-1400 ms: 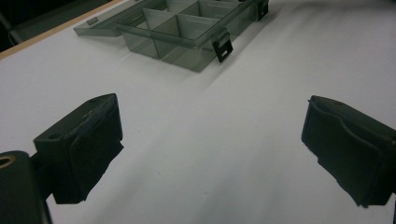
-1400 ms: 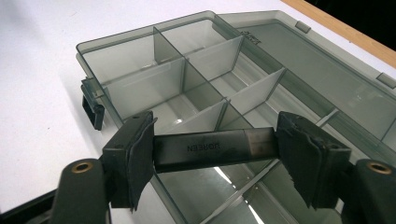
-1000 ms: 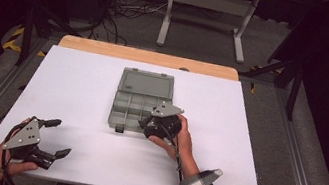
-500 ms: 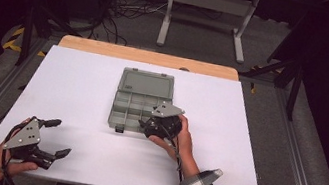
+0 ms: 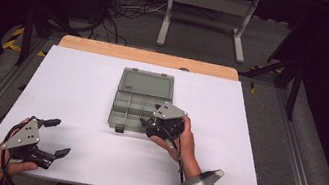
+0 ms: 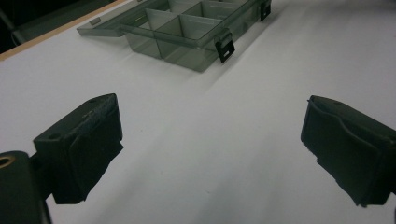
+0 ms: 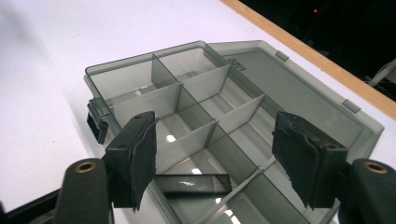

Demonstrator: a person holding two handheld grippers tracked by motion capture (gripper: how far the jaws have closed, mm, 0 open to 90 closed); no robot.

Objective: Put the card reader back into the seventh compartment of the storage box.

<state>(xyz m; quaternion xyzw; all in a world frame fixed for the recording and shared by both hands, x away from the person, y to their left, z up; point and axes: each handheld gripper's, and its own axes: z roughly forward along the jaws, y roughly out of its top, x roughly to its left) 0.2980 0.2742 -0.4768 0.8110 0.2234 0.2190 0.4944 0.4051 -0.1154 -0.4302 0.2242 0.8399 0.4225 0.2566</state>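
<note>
A smoky grey plastic organiser box (image 5: pixel 125 108) lies open in the middle of the white table, its lid (image 5: pixel 146 83) folded flat behind it. Thin dividers split the box (image 7: pixel 187 100) into several empty compartments. A loose dark divider strip (image 7: pixel 191 183) lies at the box's near edge. My right gripper (image 5: pixel 146 124) hovers over the box's front right part. Its jaws (image 7: pixel 217 140) stand apart above the strip, and the pads press on nothing. My left gripper (image 5: pixel 58 136) rests near the table's front left corner, jaws wide open (image 6: pixel 212 126) over bare white table.
The white tabletop (image 5: pixel 78 83) has a wooden strip (image 5: pixel 148 56) along its far edge. A black latch (image 6: pixel 225 48) hangs from the box's front wall. Beyond the table are a metal stand (image 5: pixel 208 1) and cables on the floor.
</note>
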